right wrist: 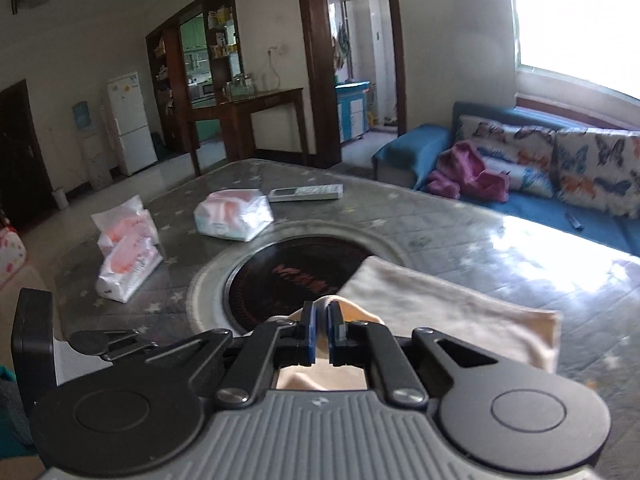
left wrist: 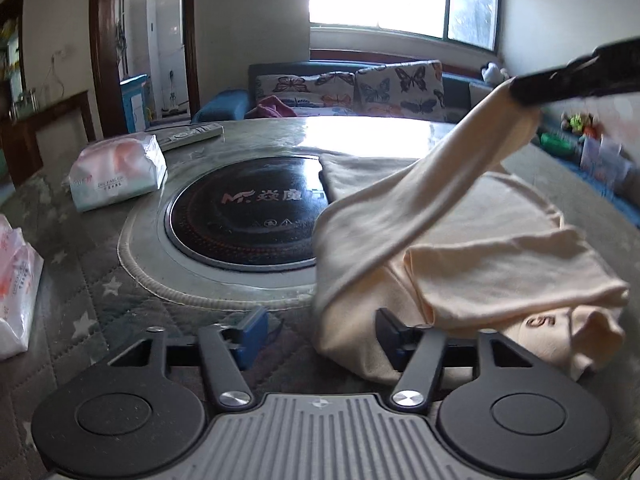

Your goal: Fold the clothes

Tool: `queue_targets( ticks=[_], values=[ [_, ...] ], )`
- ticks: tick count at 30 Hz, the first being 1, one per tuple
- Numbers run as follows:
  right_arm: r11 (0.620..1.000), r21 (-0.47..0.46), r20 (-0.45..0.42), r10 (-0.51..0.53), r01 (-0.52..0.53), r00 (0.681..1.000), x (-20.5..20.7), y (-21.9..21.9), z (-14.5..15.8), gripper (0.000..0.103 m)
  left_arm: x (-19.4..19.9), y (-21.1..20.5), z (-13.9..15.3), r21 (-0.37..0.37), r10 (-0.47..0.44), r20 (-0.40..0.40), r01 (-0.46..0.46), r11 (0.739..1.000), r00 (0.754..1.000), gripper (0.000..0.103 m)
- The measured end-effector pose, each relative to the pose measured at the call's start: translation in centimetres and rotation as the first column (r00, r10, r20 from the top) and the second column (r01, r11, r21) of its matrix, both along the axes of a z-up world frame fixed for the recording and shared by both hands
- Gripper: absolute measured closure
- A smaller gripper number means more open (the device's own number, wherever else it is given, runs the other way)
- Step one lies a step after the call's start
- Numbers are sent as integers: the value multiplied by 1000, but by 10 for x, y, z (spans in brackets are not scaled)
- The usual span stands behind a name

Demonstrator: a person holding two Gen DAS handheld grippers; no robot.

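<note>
A cream garment (left wrist: 460,248) lies partly folded on the right side of the round table (left wrist: 100,280). My right gripper (right wrist: 322,334) is shut on a fold of this garment (right wrist: 440,308) and holds it up above the table; in the left wrist view it shows as a black bar (left wrist: 576,76) at the upper right with cloth stretched up to it. My left gripper (left wrist: 320,336) is open low over the table, its right finger (left wrist: 390,330) against the garment's near edge, its left finger (left wrist: 252,330) over bare table.
A black induction hob (left wrist: 244,212) is set in the table's middle, the garment overlapping its right edge. Tissue packs (left wrist: 116,172) (left wrist: 16,292) lie at the left, a remote (left wrist: 188,136) behind them. A blue sofa with butterfly cushions (left wrist: 352,88) stands beyond the table.
</note>
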State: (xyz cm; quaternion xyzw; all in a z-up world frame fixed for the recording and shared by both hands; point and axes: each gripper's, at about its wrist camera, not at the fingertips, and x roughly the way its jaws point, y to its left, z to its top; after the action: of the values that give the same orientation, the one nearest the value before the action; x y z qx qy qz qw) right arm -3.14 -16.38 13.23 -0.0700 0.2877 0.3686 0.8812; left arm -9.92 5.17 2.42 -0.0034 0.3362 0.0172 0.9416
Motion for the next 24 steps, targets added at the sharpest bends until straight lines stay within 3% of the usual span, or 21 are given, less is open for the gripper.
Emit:
queue_targets(
  ticks=[5, 11, 15, 18, 20, 24],
  values=[
    [997, -42, 18, -61, 62, 998, -7, -32, -9, 98, -5, 2, -2, -1, -17, -6, 17, 1000, 1000, 67],
    [989, -119, -127, -104, 89, 986, -11, -54, -62, 96, -8, 1, -1, 16, -55, -12, 55, 998, 998, 78],
    [984, -137, -202, -137, 111, 970, -13, -66, -89, 92, -11, 2, 2, 19, -70, -20, 70, 997, 997, 75],
    [986, -86, -209, -160, 145, 965, -9, -75, -86, 78, -14, 7, 7, 18, -90, -22, 91, 996, 996, 72],
    [985, -51, -212, -171, 164, 962, -4, -78, -85, 76, -16, 10, 12, 22, -92, -11, 92, 996, 996, 58],
    [981, -5, -252, -190, 196, 949, 14, -78, -93, 72, -18, 19, 25, 10, -85, 12, 85, 996, 996, 50]
  ],
)
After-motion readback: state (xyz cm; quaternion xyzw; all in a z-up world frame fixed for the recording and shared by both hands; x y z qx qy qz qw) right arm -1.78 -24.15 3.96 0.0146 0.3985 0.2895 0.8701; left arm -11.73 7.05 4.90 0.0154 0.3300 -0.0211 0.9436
